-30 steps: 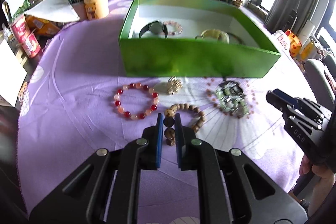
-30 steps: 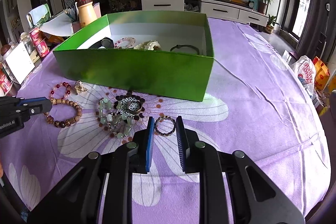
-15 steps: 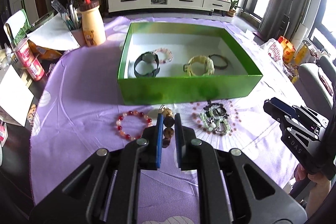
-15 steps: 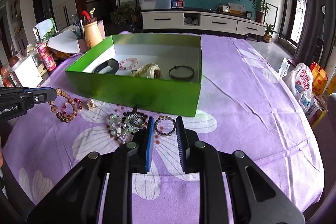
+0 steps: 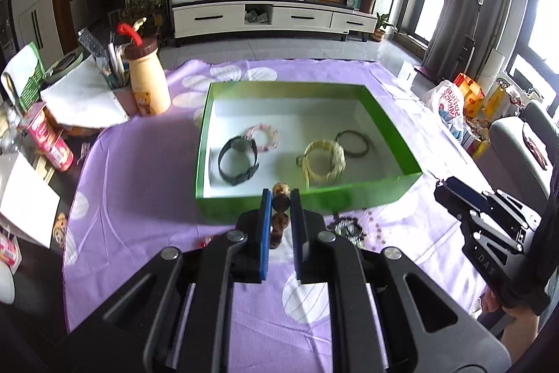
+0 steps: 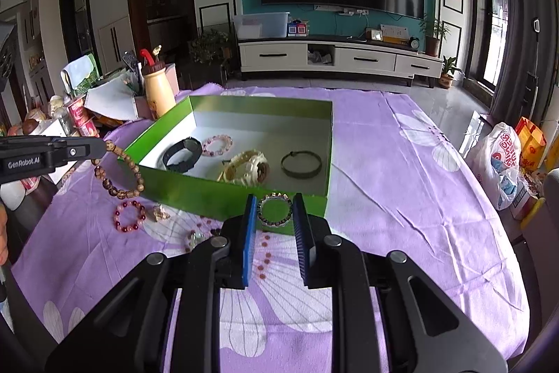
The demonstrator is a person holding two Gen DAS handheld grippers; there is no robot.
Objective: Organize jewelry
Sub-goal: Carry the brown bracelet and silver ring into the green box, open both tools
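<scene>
The left gripper (image 5: 280,198) is clamped on a brown bead bracelet (image 6: 118,173), which hangs in the air above the purple tablecloth (image 6: 401,198), just outside the left wall of the green box (image 6: 223,194). The right gripper (image 6: 274,215) appears to be clamped on a small dark bead ring (image 6: 275,209), though contact with the pads is not clearly visible. Inside the box lie a black watch (image 5: 238,159), pink bracelet (image 5: 262,137), cream watch (image 5: 323,161) and dark bangle (image 5: 353,143). A red bead bracelet (image 6: 129,215) lies on the cloth.
</scene>
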